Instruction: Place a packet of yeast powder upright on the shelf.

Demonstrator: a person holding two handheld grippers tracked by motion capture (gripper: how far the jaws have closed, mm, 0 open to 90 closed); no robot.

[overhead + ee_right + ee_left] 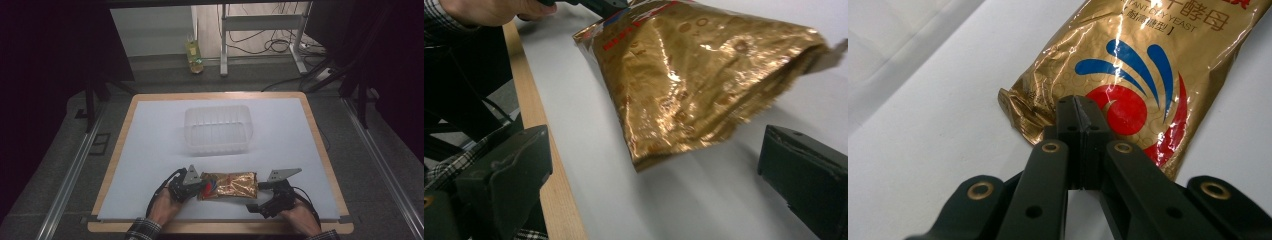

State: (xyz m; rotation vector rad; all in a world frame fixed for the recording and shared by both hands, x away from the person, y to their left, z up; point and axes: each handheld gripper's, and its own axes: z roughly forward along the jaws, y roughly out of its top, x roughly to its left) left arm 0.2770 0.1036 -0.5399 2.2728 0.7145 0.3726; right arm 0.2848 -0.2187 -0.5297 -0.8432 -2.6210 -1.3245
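Observation:
A gold foil packet (229, 185) with a red and blue emblem and the words "instant dry yeast" (1143, 65) lies near the table's front edge. My left gripper (202, 188) is at its left end. In the left gripper view the jaws (1078, 107) stand together over the crumpled bottom seam, pinching the foil. My right gripper (257, 196) is at the packet's right end, open. In the right gripper view its two jaws (654, 165) stand wide apart, and the packet's near end (684, 100) lies just ahead of them, untouched.
A clear plastic tub (218, 129) stands upright at the middle of the white mat (150, 150). The wooden table edge (536, 125) runs close beside the right gripper. A bottle (194, 55) and a metal frame with cables stand on the floor beyond the table.

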